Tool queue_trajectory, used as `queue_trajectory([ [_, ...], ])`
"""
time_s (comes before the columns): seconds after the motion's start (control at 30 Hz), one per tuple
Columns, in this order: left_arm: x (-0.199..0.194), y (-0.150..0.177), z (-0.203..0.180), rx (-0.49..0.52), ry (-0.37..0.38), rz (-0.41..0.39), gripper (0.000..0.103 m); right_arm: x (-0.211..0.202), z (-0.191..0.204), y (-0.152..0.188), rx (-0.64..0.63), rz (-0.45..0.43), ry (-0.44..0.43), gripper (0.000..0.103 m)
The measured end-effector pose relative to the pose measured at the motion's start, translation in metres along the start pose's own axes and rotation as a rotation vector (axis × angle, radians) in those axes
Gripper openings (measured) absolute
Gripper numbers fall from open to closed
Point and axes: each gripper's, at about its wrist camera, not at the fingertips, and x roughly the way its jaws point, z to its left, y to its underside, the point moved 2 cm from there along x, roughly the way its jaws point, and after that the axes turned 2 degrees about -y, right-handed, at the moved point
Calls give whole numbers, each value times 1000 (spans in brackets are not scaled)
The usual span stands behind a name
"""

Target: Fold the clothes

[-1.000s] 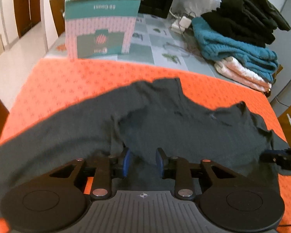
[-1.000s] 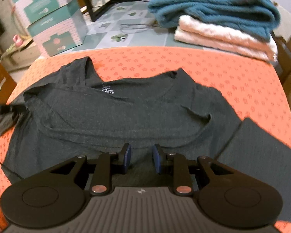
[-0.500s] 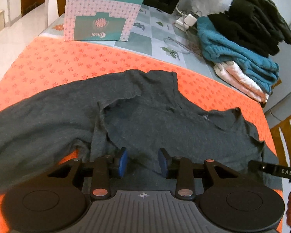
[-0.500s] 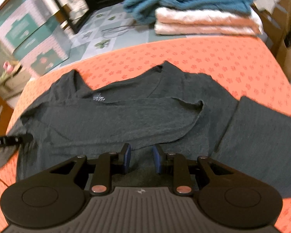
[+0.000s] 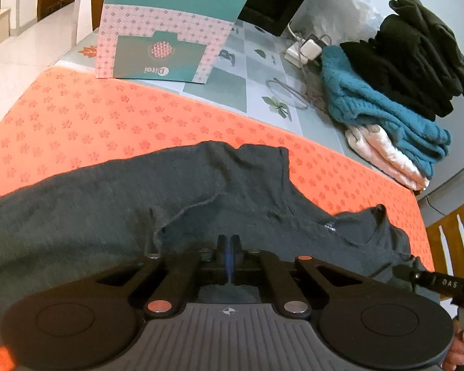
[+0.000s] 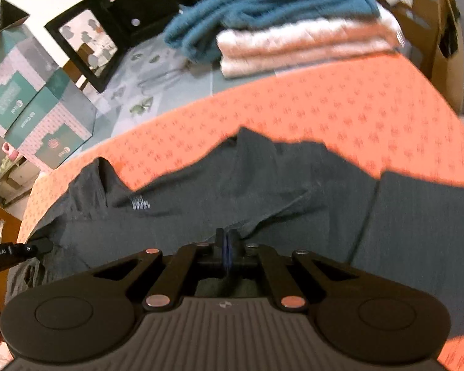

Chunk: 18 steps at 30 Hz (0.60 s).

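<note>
Both grippers, left (image 5: pixel 228 249) and right (image 6: pixel 226 242), had just clamped shut on the grey T-shirt's (image 5: pixel 108 210) near edge; next, likely lift and fold it over.

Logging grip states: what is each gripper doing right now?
Left gripper: just closed, pinching the dark grey shirt.
Right gripper: just closed, pinching the same shirt.

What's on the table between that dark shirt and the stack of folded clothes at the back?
Only bare orange cloth separates the shirt from the stack, as the left wrist view shows.
</note>
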Motion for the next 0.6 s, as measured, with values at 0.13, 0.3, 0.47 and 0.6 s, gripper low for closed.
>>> queue_trajectory([
  [0.13,-11,3,2,1,-15,-6,5,-3,5,-11,-65,-37,26,1],
  [0.3,-26,16,4,-18,-41,-9,21,-4,7,-18,-112,-49,48,1],
  [0.47,-38,28,5,-47,-57,-23,32,-6,7,-19,-121,-52,87,2],
  [0.6,-38,34,9,-80,-60,-19,38,-15,8,-11,-126,-48,102,4],
])
